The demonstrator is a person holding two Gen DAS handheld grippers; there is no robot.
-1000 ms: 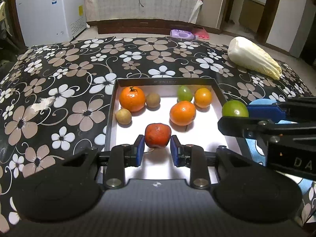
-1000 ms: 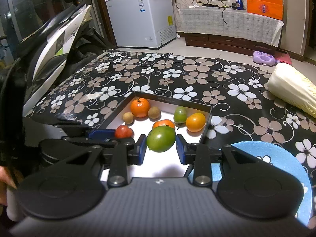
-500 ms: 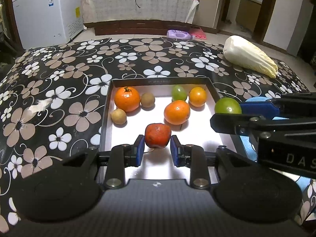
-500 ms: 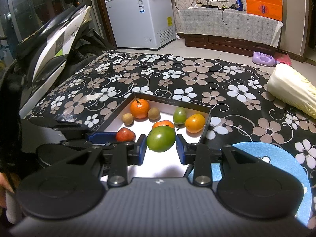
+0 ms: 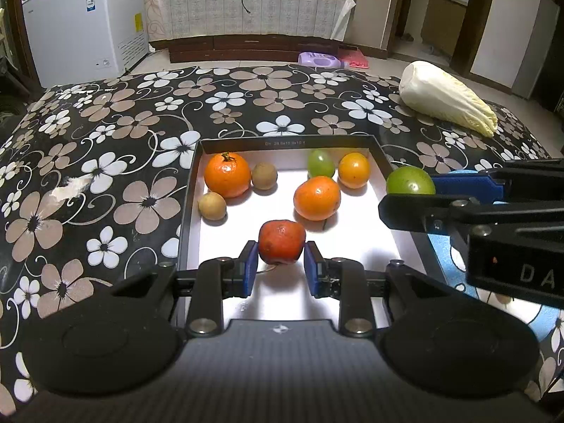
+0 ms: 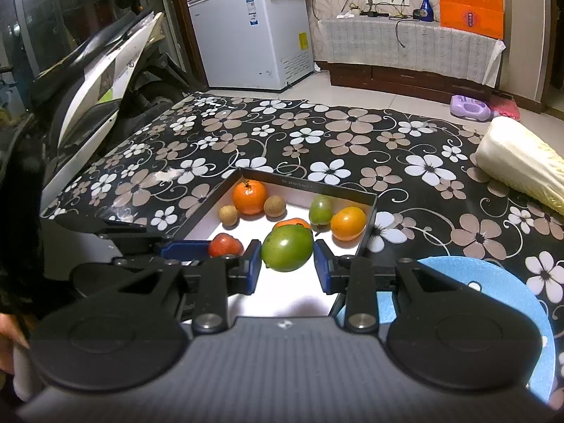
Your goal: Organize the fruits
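A black-rimmed white box (image 5: 282, 141) on the flowered table holds two oranges (image 5: 227, 174) (image 5: 316, 198), a smaller orange fruit (image 5: 353, 170), a green fruit (image 5: 320, 162) and two small brown fruits (image 5: 264, 175). My left gripper (image 5: 280, 268) is shut on a red fruit (image 5: 281, 241) over the box's near part. My right gripper (image 6: 287, 264) is shut on a large green fruit (image 6: 287, 249) above the box's right side; it shows in the left wrist view (image 5: 409, 181) too.
A blue round plate (image 6: 493, 292) lies right of the box. A napa cabbage (image 5: 446, 98) lies at the table's far right. A scooter (image 6: 98, 81) stands left of the table, a white freezer (image 6: 253, 31) behind it.
Both grippers have drawn back and up a little with their fruits still held; the box and the fruits in it have not moved.
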